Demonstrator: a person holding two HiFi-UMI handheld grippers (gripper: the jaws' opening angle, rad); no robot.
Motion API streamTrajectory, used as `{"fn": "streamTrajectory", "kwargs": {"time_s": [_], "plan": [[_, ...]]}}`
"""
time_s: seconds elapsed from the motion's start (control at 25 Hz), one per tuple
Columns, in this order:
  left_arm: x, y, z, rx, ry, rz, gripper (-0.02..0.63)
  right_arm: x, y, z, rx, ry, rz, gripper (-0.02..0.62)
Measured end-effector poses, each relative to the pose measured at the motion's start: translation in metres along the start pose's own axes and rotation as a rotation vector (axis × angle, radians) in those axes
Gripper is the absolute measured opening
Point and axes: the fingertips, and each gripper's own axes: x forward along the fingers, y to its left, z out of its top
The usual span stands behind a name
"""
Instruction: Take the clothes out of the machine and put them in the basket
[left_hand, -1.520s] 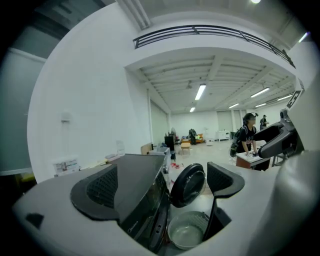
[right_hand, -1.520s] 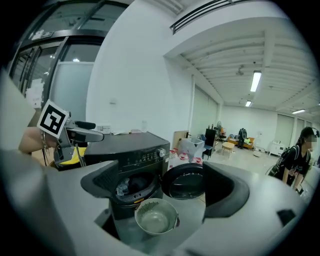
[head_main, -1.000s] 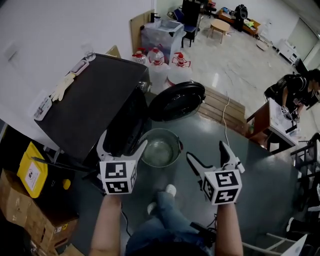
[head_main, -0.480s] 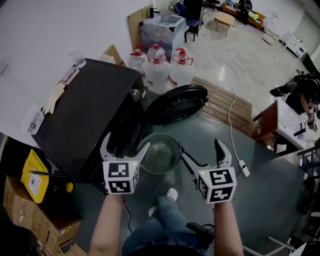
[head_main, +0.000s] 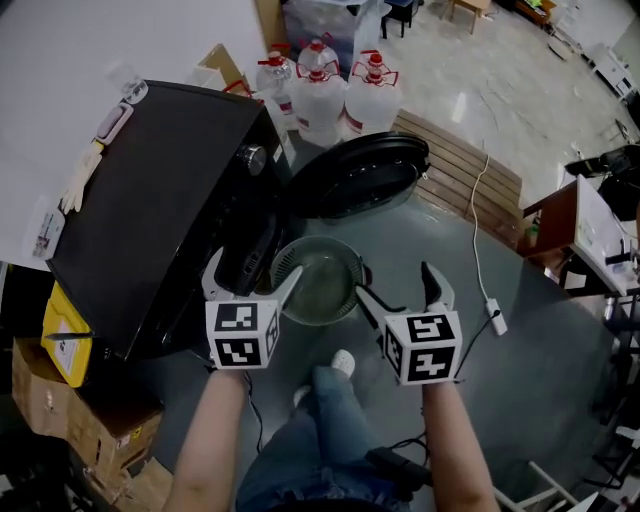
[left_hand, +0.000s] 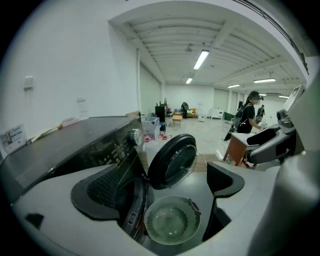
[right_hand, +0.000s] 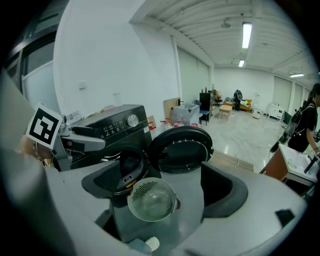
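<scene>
1. Machine (head_main: 150, 210): a black front-loader on the floor at far left. Its drum opening (right_hand: 126, 167) faces sideways toward the basket. The interior is dark and no garment can be made out in any view, so the clothes are presumably deep in the drum. Their lie and long axis cannot be told.
2. Handling, judged: fabric should be soft, limp and light, heavier if damp. It is best pinched at a bunched fold and drawn out along the drum axis.
3. Left gripper (head_main: 253, 277): its jaws are spread wide with nothing between them. It is held just in front of the opening, over the basket's left rim.
4. Basket (head_main: 322, 285): round and slotted, it sits on the floor just below the opening, mouth up and empty. It has no long axis.
5. Door (head_main: 362, 178): swung fully open beyond the basket.
6. Right gripper (head_main: 397, 283): its jaws are wide apart and empty, just right of the basket.
</scene>
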Motion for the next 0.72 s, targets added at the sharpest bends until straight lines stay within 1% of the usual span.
{"fn": "streamTrajectory", "kwargs": {"time_s": [0.32,0.6,0.72], "plan": [[0.034,-0.010,-0.052,-0.030,0.093,-0.024,0.558,0.030,-0.008,-0.051,0.045,0.101,0.013,0.503],[0.064,-0.009,-0.112,-0.067,0.164,-0.063,0.558,0.067,0.000,-0.108,0.184,0.162,0.007,0.502],[0.076,-0.012,-0.138,-0.063,0.194,-0.088,0.558,0.081,0.008,-0.130,0.230,0.164,0.012,0.502]]}}
